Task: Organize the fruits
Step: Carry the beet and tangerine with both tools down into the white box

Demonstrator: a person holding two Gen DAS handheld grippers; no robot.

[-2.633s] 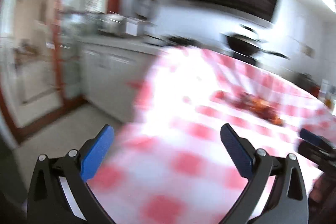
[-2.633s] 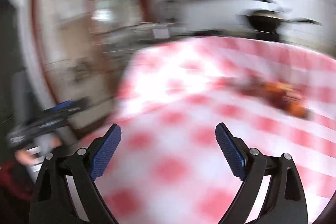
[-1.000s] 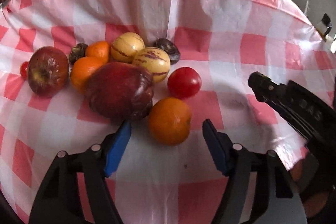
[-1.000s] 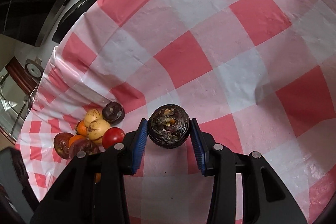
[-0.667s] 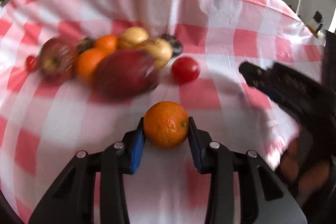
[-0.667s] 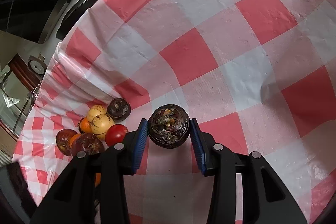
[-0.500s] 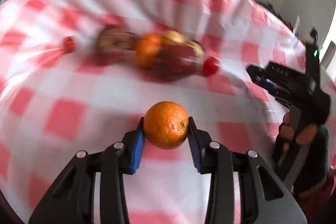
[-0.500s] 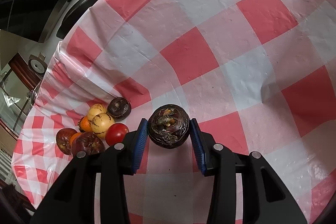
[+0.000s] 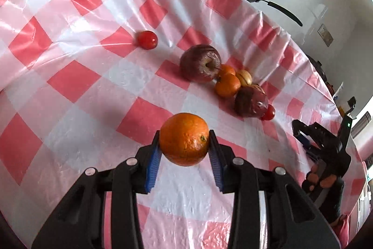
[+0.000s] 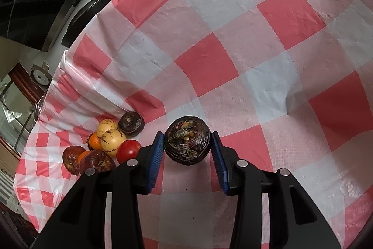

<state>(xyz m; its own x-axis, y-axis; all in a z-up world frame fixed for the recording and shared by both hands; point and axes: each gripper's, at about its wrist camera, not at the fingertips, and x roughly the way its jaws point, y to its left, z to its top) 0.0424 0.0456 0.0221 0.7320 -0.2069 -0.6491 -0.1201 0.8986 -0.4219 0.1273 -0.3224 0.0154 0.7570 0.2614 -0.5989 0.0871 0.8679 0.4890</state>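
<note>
Orange in left tongs, navel facing cam.

Table cover: thin glossy plastic, wrinkled, w/ glare. Orange: matt, pitted peel. Dark purple fruit: rough, cracked, dull skin. Tomato: smooth, shiny. Fingers: ribbed blue pads, matt black plastic frame.
</note>
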